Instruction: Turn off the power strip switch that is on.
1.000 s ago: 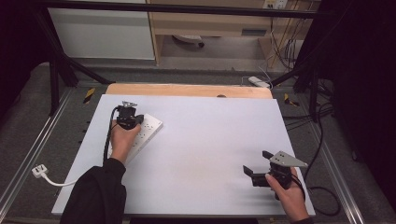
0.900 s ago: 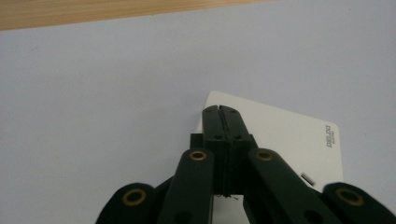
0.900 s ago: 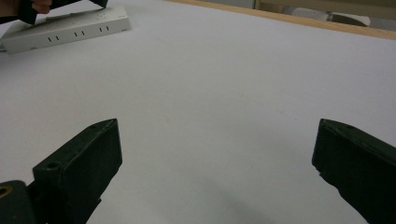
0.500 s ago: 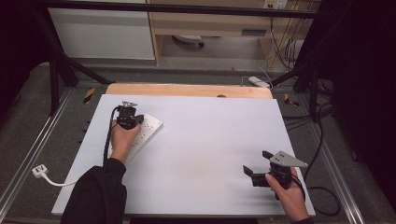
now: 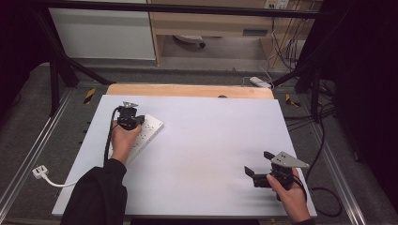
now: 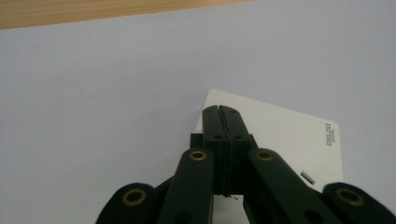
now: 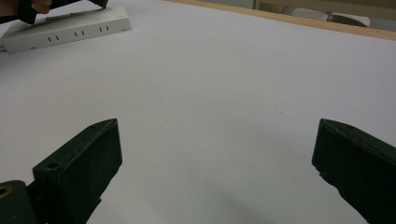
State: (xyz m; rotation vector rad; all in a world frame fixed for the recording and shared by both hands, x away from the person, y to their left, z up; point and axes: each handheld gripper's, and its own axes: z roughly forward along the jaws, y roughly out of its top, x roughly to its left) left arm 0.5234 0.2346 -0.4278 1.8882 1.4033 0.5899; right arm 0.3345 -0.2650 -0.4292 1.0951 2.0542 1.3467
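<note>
High view: my left claw (image 5: 130, 118) — jaws pressed together, gripping nothing — sits over the power strip (image 5: 149, 129), its length running back toward me; right claw (image 5: 257, 174) gapes empty, well apart.

power strip (image 5: 141, 136) on table (image 5: 206, 140), far left | left claw (image 6: 221, 112) over it | right claw (image 5: 249, 172) near right

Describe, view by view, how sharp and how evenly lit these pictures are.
High view: table bright, surroundings dark, all fairly sharp. Left gripper view: shut left gripper and power strip sharp, soft even light. Right gripper view: near jaws of the right gripper slightly soft, faint shadow between them.
</note>
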